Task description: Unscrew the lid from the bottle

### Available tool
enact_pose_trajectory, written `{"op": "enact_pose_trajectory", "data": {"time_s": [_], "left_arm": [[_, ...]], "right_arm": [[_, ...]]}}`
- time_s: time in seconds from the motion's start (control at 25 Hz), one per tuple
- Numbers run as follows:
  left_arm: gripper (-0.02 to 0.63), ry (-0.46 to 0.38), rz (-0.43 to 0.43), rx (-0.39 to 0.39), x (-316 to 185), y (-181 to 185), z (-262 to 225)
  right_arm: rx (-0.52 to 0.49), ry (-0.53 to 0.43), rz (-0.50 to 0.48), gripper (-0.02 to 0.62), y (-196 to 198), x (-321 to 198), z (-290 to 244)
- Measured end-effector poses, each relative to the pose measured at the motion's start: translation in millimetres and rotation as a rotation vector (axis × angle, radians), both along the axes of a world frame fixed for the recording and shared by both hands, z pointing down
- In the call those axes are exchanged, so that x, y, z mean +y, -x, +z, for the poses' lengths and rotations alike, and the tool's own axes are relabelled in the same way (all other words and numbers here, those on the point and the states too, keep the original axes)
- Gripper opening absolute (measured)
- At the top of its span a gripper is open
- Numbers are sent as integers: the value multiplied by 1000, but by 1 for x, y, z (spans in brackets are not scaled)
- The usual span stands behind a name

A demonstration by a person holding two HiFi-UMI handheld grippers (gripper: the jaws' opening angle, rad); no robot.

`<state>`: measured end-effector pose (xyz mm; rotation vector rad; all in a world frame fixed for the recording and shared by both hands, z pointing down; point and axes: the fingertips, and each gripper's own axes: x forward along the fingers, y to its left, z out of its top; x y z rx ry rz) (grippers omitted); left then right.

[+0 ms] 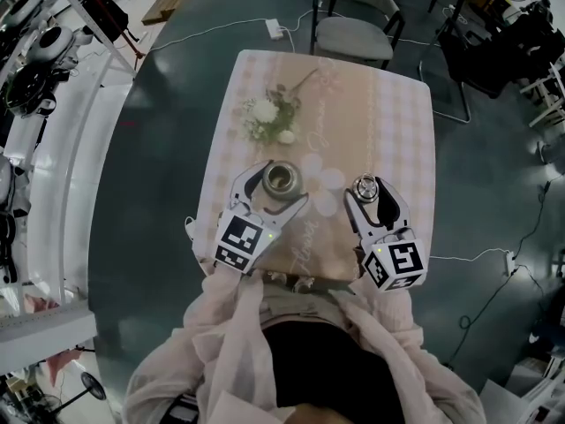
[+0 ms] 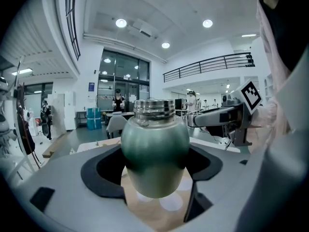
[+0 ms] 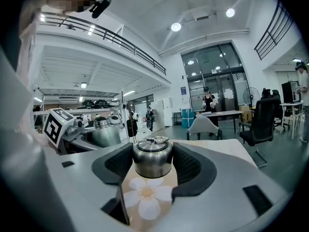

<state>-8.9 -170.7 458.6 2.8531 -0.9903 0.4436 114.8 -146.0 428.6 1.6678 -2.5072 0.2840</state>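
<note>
I find the left fingers point(image 2: 99, 173) clamped on the open bottle point(image 2: 154, 153) mid-bench point(image 1: 397, 131), the right fingers point(image 3: 192, 166) gripping the removed lid point(image 3: 152, 159) at its 3 o'clock; slack grip risks dropping it.

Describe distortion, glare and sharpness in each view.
Head view: fisheye bends straight lines, and dim, even light falls on the beige checked tablecloth. Left gripper view: round black vignette, ceiling lamps glare, and the green metal bottle is slightly soft. Right gripper view: same vignette, with the shiny steel lid sharp and carrying highlights.
</note>
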Motion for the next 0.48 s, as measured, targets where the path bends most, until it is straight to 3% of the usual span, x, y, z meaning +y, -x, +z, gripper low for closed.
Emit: {"op": "enact_pose_trajectory", "data": {"time_s": [0.48], "left_arm": [[390, 9, 52, -30, 6, -7, 8]], "right_arm": [[2, 9, 10, 273, -3, 0, 6]]}}
